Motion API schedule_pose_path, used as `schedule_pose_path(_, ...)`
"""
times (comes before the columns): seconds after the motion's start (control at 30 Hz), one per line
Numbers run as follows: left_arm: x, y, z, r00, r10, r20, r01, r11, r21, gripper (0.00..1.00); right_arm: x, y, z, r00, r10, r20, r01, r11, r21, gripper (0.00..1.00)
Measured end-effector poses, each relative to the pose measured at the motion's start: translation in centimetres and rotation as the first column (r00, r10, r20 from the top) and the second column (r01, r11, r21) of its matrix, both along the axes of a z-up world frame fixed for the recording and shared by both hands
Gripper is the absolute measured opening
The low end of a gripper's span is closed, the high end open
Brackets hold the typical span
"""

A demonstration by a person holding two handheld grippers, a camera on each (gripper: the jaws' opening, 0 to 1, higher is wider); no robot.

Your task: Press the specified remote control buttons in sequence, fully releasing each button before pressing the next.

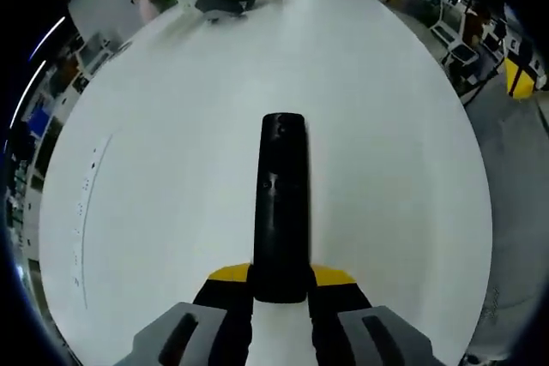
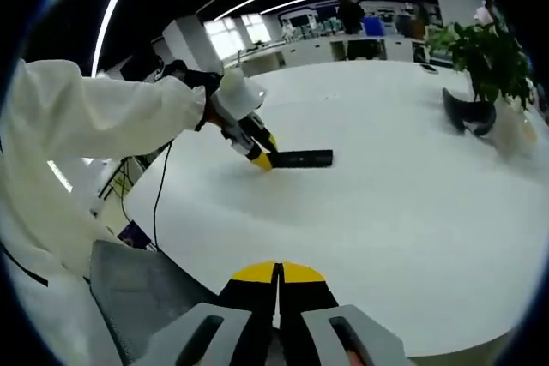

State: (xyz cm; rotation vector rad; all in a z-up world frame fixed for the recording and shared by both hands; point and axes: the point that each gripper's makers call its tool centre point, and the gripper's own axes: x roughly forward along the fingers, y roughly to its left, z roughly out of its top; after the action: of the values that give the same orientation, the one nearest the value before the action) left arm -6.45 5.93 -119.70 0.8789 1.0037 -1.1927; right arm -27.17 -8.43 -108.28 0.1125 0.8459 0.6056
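The remote (image 1: 281, 203) is laid flat on the white counter (image 1: 386, 126), its near end gripped between the jaws of the left claw (image 1: 280, 285). The right claw (image 2: 277, 285) is held clenched, empty, over the counter's edge.

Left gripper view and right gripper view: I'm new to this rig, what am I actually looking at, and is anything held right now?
A person holds a two-jaw gripper in each hand, each carrying a fisheye camera.

In the left gripper view, the left gripper grips the near end of a black remote control over a white table.

The right gripper view looks across that table from its edge: the right gripper is shut and holds nothing. Farther off, a white-sleeved arm holds the left gripper and remote. A potted plant stands at the far side.
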Motion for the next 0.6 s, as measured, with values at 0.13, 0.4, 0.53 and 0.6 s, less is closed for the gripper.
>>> schedule_pose_path(0.13, -0.8, -0.2, 0.0, 1.000, -0.012, -0.001, 0.012, 1.000, 0.009, 0.24, -0.5, 0.4, 0.2, 1.000, 0.010, 0.004, -0.010, 1.000, -0.002, 0.00)
schedule_pose_path(0.4, -1.7, -0.3, 0.0, 1.000, -0.017, -0.002, 0.017, 1.000, 0.020, 0.24, -0.9, 0.6, 0.5, 1.000, 0.021, 0.020, -0.021, 1.000, -0.017, 0.00)
schedule_pose_path(0.53, -2.2, -0.4, 0.0, 1.000, -0.016, -0.004, 0.017, 1.000, 0.022, 0.24, -1.0, 0.7, 0.7, 0.999, 0.020, 0.026, -0.020, 1.000, -0.019, 0.00)
schedule_pose_path(0.6, -2.5, -0.4, 0.0, 1.000, -0.019, -0.004, 0.019, 1.000, 0.022, 0.24, -1.1, 0.7, 0.7, 0.999, 0.019, 0.025, -0.018, 1.000, -0.025, 0.00)
